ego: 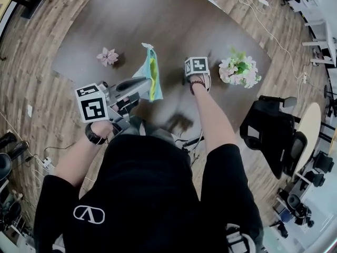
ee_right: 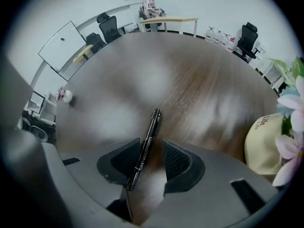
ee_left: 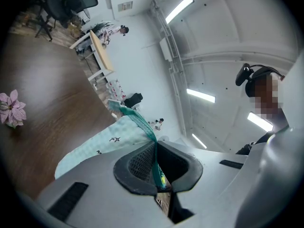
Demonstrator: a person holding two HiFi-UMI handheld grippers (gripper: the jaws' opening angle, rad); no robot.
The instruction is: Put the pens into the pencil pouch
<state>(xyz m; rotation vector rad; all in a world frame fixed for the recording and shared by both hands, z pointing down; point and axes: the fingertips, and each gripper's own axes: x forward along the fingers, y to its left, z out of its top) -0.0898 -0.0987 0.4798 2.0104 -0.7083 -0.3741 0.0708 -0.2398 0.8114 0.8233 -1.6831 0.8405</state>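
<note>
right gripper view is showing you the pen (ee_right: 152, 125) lying flat on the brown table (ee_right: 142, 65), right in the gap between the jaws of your right gripper (ee_right: 151, 148). its long axis is running up the picture with a slight lean, the lower end down by the left-hand pad and the other end pointing away from you, up and a little to the right. that means the pads are facing its sides, not its ends, so they are lining up to close across its width. the jaws are standing partly apart, with neither pad pressing on the barrel as far as i can judge; the pen is sitting nearer the left-hand pad than the other.

the right hand is the one directly over it. your left gripper (ee_left: 156, 172) is staying out of this: its jaws are pinching shut on the green mesh edge of the pencil pouch (ee_left: 109, 144), holding it up over the table off to the left. a cream flower pot (ee_right: 261, 144) is standing just to the right of the pen.
</note>
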